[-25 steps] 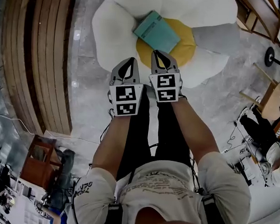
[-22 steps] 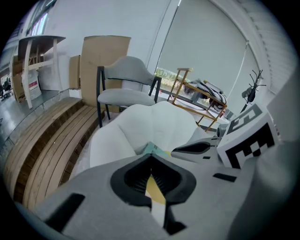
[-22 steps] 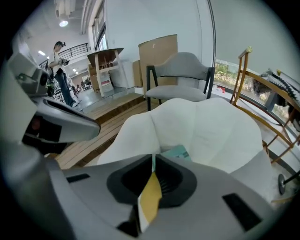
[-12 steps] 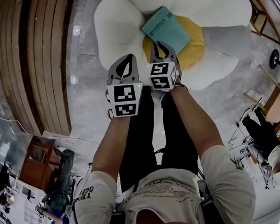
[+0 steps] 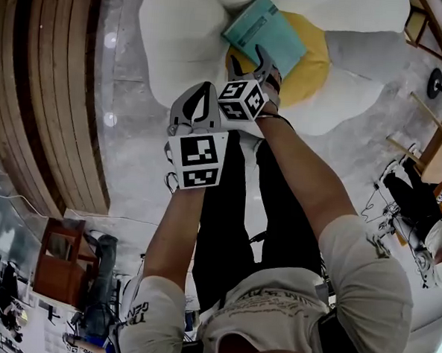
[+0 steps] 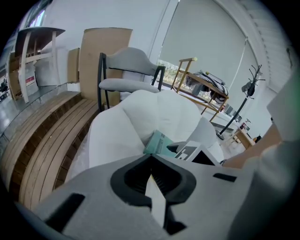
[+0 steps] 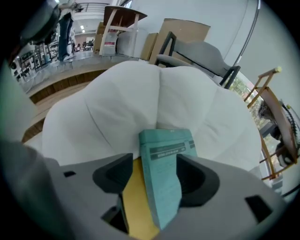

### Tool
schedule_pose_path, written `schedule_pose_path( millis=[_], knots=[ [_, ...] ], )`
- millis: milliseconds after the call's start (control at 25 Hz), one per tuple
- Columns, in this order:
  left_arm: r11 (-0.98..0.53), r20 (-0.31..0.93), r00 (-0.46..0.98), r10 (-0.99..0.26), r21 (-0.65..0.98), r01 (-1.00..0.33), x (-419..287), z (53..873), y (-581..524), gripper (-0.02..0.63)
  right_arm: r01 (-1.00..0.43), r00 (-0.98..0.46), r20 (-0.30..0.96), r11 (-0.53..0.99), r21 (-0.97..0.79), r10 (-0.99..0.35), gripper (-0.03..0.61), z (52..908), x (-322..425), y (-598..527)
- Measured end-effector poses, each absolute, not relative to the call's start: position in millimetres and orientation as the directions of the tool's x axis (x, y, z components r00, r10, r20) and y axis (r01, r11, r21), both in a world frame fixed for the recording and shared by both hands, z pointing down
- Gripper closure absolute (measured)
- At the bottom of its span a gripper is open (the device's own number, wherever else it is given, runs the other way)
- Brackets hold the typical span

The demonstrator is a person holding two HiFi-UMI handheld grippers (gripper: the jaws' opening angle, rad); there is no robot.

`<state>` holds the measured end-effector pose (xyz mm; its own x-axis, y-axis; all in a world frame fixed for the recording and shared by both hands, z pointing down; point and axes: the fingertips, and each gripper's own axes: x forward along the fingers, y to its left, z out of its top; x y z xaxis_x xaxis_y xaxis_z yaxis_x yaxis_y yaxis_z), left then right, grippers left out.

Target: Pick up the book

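Observation:
A teal book [image 5: 263, 29] lies on the yellow centre [image 5: 312, 62] of a white flower-shaped cushion [image 5: 177, 35] on the floor. My right gripper [image 5: 252, 60] is at the book's near edge and its jaws are opening. In the right gripper view the book [image 7: 164, 173] stands between the wide jaws of that gripper [image 7: 154, 164]; yellow shows in the gap beside it, and the pads do not press on it. My left gripper [image 5: 204, 90] hangs shut beside it, short of the cushion's centre. In the left gripper view the book [image 6: 158, 143] lies beyond the shut jaws of that gripper [image 6: 151, 158].
Curved wooden steps [image 5: 47, 87] run along the left. Grey marble floor [image 5: 124, 173] surrounds the cushion. A grey chair [image 6: 131, 70] and cardboard stand behind it. A wooden table [image 5: 439, 148] is at the right, a small wooden rack [image 5: 59, 259] at lower left.
Both grippers have come down toward the cushion. The right one has rolled, reached the book's near edge and opened its jaws around it. The left stays shut.

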<state>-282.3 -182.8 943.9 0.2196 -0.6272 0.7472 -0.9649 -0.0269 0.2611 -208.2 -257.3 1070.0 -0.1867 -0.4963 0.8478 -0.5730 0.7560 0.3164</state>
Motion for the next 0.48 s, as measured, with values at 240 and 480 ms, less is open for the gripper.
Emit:
schedule_pose_path(
  millis=[240,480],
  knots=[
    [-0.009,0.762,0.198,-0.617,0.244,-0.97,-299.4,951.4,-174.1,0.6,-0.485,-0.132,0.827,0.763,0.427,-0.547,0.304,1099.7,-211.2,-255.2],
    [0.013,0.776,0.184,-0.603,0.24,-0.971,-309.7,958.4,-165.1,0.6,-0.347,-0.061,0.774,0.741,0.575,-0.63,0.304,1119.3,-206.4,-263.6]
  ],
)
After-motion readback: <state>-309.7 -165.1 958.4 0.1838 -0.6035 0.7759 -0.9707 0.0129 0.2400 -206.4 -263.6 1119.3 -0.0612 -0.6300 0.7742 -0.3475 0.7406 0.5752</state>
